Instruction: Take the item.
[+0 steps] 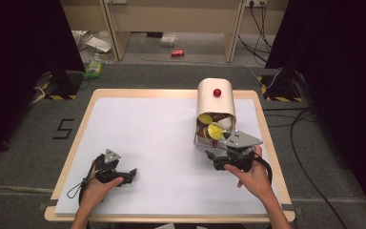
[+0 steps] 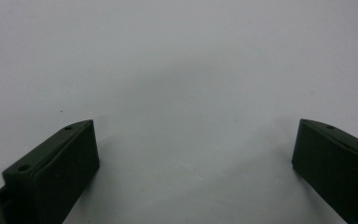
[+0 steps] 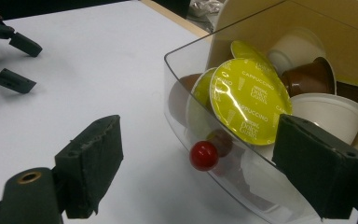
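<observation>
Right gripper (image 1: 214, 155) sits open near the bench's (image 1: 76, 143) right edge, its jaws spread just before the clear drawer (image 3: 177, 88) with a red knob (image 3: 203, 155). That drawer is pulled out of a cream dispenser (image 1: 216, 100) toward the far right corner and holds coffee pods (image 3: 250, 100), yellow-green, brown and white. Left gripper (image 1: 129, 174) rests near the front left, jaws wide apart over the white sheet (image 2: 177, 60), empty.
</observation>
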### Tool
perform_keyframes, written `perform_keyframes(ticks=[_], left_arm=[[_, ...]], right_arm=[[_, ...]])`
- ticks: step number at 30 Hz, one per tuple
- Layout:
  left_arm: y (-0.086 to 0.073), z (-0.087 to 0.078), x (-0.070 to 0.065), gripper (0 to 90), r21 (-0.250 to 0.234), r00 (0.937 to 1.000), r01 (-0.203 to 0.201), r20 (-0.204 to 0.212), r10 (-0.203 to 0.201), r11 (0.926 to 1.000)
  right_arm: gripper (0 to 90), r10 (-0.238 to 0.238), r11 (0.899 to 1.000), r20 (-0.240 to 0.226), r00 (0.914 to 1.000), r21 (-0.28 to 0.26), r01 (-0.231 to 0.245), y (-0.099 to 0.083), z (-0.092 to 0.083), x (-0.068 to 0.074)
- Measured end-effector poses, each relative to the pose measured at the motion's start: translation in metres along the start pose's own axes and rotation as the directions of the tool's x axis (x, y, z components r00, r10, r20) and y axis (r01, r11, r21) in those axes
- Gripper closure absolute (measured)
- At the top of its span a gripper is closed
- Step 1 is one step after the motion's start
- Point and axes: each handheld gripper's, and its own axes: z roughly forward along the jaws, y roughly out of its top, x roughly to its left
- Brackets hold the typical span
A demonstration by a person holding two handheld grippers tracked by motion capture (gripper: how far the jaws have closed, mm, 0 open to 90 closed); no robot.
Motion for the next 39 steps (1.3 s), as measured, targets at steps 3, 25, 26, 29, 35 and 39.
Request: perform_keyframes(ticks=[3,25,26,29,35,39], left_arm=[[0.0,0.0,0.0,0.0,0.001,1.0,-0.001,0.0,0.001,1.0],[0.0,0.0,0.0,0.0,-0.001,1.0,0.001,0.001,-0.001,1.0],[0.0,0.0,0.0,0.0,-0.001,1.0,0.001,0.001,-0.001,1.0],[0.0,0.0,0.0,0.0,-0.001,1.0,0.001,0.001,-0.001,1.0],[0.0,0.0,0.0,0.0,0.0,1.0,0.001,0.001,-0.001,1.0],[0.0,0.0,0.0,0.0,-0.001,1.0,0.001,0.001,-0.001,1.0]], right_arm=[[16.6,0.004,1.0,-0.003,1.0,0.003,-0.004,-0.001,-0.001,0.001],[16.7,0.01,0.999,-0.02,0.9997,0.043,-0.009,-0.005,-0.01,0.012],[16.7,0.011,0.999,-0.023,0.9997,0.046,-0.01,-0.005,-0.01,0.013],[16.7,0.009,0.999,-0.026,0.9996,0.048,-0.008,-0.006,-0.011,0.014],[16.7,0.008,0.998,-0.031,0.9995,0.059,-0.006,-0.006,-0.012,0.016],[16.7,0.007,0.998,-0.03,0.9995,0.067,-0.005,-0.006,-0.012,0.017]])
